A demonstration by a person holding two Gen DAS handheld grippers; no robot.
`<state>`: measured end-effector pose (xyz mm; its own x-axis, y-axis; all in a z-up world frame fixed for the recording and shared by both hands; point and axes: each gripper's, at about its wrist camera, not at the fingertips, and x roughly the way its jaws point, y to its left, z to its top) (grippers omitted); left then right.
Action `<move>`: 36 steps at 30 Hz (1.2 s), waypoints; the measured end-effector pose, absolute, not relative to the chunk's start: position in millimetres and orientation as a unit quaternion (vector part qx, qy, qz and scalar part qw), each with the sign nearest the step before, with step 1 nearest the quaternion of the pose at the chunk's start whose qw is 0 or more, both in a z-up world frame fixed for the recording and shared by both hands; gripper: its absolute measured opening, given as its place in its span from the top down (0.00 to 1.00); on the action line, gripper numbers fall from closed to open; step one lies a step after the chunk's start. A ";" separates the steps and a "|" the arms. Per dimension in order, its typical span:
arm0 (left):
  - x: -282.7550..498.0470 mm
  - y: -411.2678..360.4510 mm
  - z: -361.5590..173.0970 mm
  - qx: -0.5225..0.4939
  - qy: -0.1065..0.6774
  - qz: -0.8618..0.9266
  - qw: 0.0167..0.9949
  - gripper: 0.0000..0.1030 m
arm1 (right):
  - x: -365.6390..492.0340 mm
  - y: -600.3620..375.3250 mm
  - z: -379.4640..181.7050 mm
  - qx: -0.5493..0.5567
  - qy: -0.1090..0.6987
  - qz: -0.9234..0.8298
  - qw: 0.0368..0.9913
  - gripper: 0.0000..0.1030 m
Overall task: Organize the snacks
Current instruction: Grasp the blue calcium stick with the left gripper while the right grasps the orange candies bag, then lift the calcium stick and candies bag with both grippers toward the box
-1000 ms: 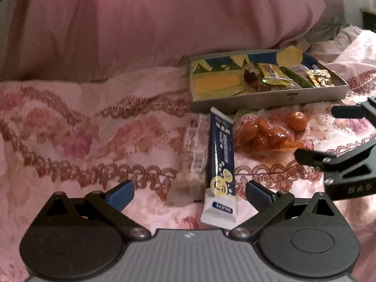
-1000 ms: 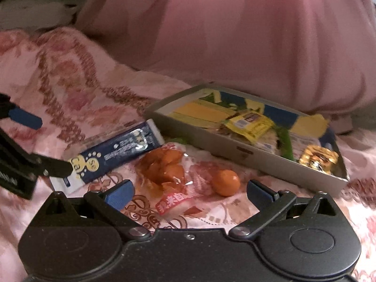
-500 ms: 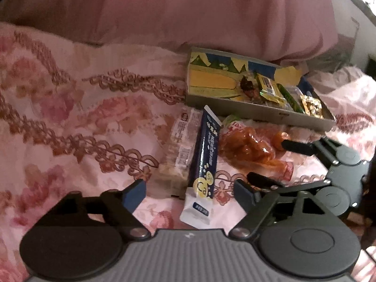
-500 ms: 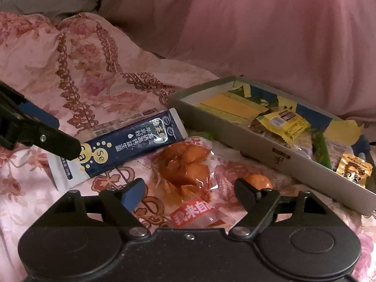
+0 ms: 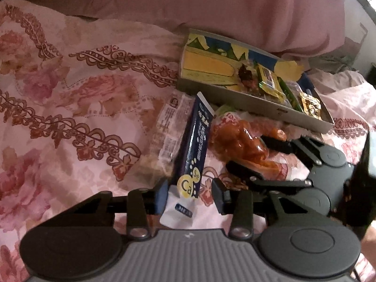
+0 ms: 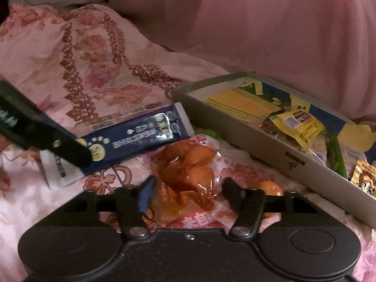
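Note:
A dark blue stick packet (image 5: 197, 136) (image 6: 141, 136) lies on the floral bedspread. Its white near end sits between the pads of my left gripper (image 5: 190, 195), whose jaws are closing; a gap still shows at the right pad. A clear bag of orange-brown snacks (image 5: 244, 141) (image 6: 185, 164) lies beside it. My right gripper (image 6: 189, 191) (image 5: 245, 151) straddles that bag, its jaws also closing. A small round orange piece (image 6: 270, 185) lies by its right finger. Behind stands a grey box (image 5: 258, 103) (image 6: 235, 127) holding several snacks.
A clear wrapped packet (image 5: 169, 127) lies left of the blue stick. In the box are a yellow packet (image 6: 298, 122), a green stick (image 6: 336, 155) and a gold packet (image 6: 364, 178). A pink pillow (image 5: 211, 4) rises behind the box. The floral bedspread (image 5: 70, 117) spreads to the left.
Both pairs of jaws have narrowed from wide open. The left gripper rolled and closed in on the blue packet's end; the right one came down over the orange bag.

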<state>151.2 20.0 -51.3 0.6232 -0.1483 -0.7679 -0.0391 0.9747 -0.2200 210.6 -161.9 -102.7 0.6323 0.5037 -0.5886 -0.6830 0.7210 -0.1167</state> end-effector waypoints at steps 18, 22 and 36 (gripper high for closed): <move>181.0 4.0 -58.1 -0.112 0.441 -0.032 0.890 0.60 | 189.0 -174.6 -94.4 -0.206 0.302 0.301 0.881 0.52; 196.8 0.7 -62.0 -0.102 0.447 -0.036 0.888 0.60 | 189.1 -176.3 -93.1 -0.204 0.305 0.299 0.881 0.52; 218.2 -31.4 -75.2 0.035 0.464 -0.070 0.882 0.50 | 193.8 -178.8 -98.6 -0.191 0.301 0.299 0.885 0.48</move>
<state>218.2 -31.4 -75.2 0.5597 -0.0922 -0.8236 0.1566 0.9876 -0.0041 193.8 -178.8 -98.5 0.6395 0.4144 -0.6475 -0.6445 0.7481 -0.1577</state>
